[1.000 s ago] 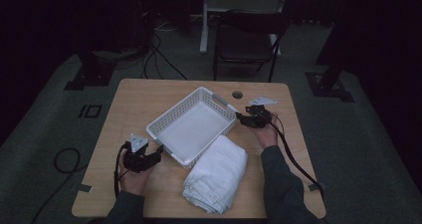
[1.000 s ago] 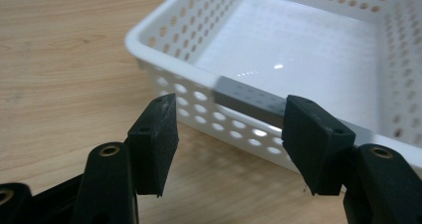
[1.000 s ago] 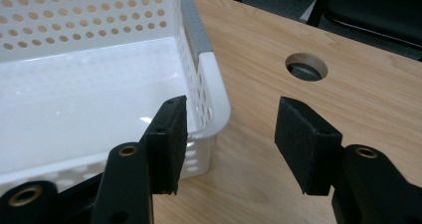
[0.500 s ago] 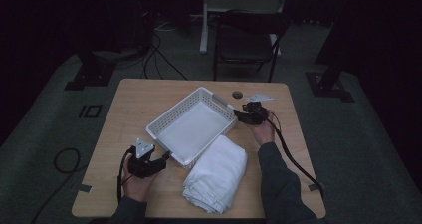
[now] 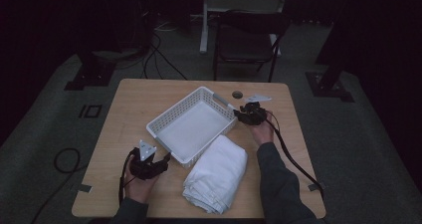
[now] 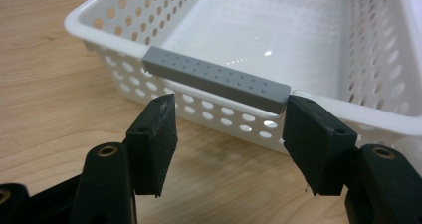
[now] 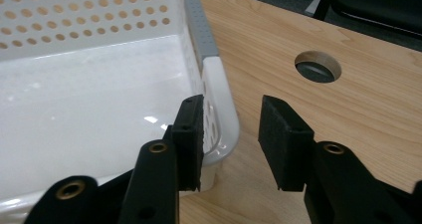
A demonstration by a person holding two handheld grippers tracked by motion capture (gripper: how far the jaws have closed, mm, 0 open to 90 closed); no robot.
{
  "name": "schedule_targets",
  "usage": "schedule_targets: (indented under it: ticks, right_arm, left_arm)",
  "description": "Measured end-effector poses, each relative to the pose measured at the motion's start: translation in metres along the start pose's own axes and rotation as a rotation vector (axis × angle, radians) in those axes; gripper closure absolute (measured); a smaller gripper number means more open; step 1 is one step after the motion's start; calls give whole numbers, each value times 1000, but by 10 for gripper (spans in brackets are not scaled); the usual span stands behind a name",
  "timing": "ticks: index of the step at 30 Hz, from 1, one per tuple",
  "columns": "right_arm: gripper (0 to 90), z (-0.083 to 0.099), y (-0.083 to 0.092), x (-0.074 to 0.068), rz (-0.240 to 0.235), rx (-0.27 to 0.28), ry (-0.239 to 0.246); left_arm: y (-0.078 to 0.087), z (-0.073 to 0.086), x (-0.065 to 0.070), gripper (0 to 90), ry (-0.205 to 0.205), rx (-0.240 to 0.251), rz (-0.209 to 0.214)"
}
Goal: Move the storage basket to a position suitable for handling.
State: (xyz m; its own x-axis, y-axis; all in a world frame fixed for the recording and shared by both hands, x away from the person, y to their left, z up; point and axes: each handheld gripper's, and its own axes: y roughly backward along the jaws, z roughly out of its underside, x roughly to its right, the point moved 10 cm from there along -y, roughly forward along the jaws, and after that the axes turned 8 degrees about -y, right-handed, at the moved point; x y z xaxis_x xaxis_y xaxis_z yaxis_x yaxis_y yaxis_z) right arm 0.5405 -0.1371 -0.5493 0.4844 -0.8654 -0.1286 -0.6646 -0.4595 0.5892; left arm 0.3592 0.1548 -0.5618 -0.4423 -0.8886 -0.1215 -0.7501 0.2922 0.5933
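Straddling the white perforated plastic basket (image 7: pixel 99 99)'s corner rim, the right gripper (image 7: pixel 229 139) is closing, while the left gripper (image 6: pixel 229 129) is waiting open before the grey handle strip (image 6: pixel 216 78).

The room is dim, its far side lost in near-black shadow; a grey carpeted floor (image 5: pixel 348 149) spreads under a light wooden rectangular bench (image 5: pixel 129 104), which has a round cable hole (image 5: pixel 237 94) near its far edge; behind the bench stands a dark chair with black metal legs (image 5: pixel 246 42); beyond it rises a white metal frame leg (image 5: pixel 204 20); black cables (image 5: pixel 159 55) trail across the floor at the left; dark stand bases (image 5: pixel 92 74) sit at either side
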Motion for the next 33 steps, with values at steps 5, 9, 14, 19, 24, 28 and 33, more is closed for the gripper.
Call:
schedule_targets:
  ticks: [5, 9, 14, 19, 24, 28, 33]
  right_arm:
    - [660, 1, 1, -2, -3, -3, 6]
    - [659, 3, 1, -4, 0, -10, 12]
    - [648, 5, 4, -3, 33, -17, 8]
    - [641, 8, 8, -1, 25, -13, -3]
    - [630, 15, 15, 2, 28, -12, -13]
    - [630, 18, 19, 1, 18, -12, -13]
    - [602, 14, 20, 8, 7, 1, -39]
  left_arm:
    - [-5, -2, -9, 388, 17, -6, -19]
    - [-9, -5, -15, 388, 21, -14, -21]
    - [-23, -13, -30, 398, 46, -13, -11]
    - [-37, -21, -45, 400, 57, -13, -30]
    - [-52, -32, -60, 402, 27, -34, -79]
    - [-57, -39, -67, 404, 49, -26, -81]
    - [-38, -48, -55, 386, 62, 40, -34]
